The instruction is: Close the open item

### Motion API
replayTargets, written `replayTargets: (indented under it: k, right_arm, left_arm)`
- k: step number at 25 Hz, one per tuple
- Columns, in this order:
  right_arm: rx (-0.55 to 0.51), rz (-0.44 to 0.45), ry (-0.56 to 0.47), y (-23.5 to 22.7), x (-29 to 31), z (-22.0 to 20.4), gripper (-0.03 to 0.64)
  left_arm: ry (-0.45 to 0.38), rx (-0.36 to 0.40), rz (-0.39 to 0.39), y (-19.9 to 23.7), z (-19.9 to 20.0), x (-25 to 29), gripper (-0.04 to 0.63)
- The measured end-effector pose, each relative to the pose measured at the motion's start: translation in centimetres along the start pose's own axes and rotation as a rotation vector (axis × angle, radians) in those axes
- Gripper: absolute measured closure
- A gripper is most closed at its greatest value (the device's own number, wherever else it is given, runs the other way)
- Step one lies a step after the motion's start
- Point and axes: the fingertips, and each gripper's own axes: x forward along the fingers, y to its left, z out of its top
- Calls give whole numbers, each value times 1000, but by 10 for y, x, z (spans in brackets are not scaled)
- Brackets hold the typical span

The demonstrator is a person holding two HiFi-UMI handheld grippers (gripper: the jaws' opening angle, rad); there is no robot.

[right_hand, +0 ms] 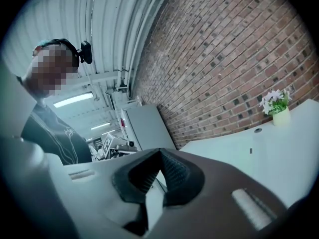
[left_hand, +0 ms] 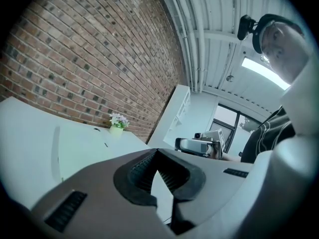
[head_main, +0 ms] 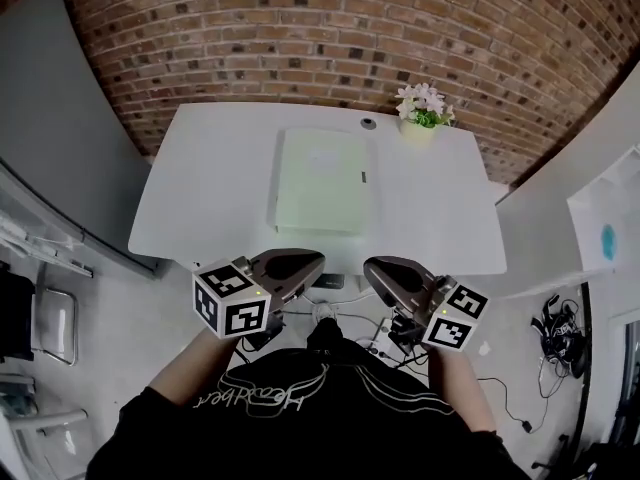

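Observation:
A pale green flat rectangular item [head_main: 322, 180] lies flat in the middle of the white table [head_main: 200, 203], with a small dark mark on its right edge. I cannot make out a raised lid or flap on it. My left gripper [head_main: 318, 260] and right gripper [head_main: 370, 266] hang close to the person's body, below the table's front edge, their tips turned toward each other. Both are well short of the item. In the left gripper view the left gripper [left_hand: 157, 151] has its jaws meeting, empty. The right gripper [right_hand: 160, 151] looks the same in its own view.
A small pot of pale flowers [head_main: 420, 118] stands at the table's far right corner, beside a round grommet [head_main: 369, 123]. A brick wall runs behind the table. A grey partition [head_main: 60, 118] and a chair [head_main: 50, 328] are at left, and cables [head_main: 555, 328] lie on the floor at right.

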Motion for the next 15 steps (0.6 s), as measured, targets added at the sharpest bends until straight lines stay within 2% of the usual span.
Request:
replayTargets:
  k: [4, 7, 10, 15]
  right_arm:
    - [-12, 10, 25, 24, -3, -11, 614]
    - [66, 27, 12, 33, -10, -20, 614]
    - [92, 32, -8, 39, -20, -26, 613]
    - [196, 30, -69, 37, -53, -33, 614]
  left_arm:
    - [-20, -2, -19, -21, -8, -15, 594]
    - [-26, 2, -23, -33, -15, -23, 594]
    - [-31, -21, -24, -39, -22, -25, 594]
    - [-17, -54, -29, -62, -36, -8, 594]
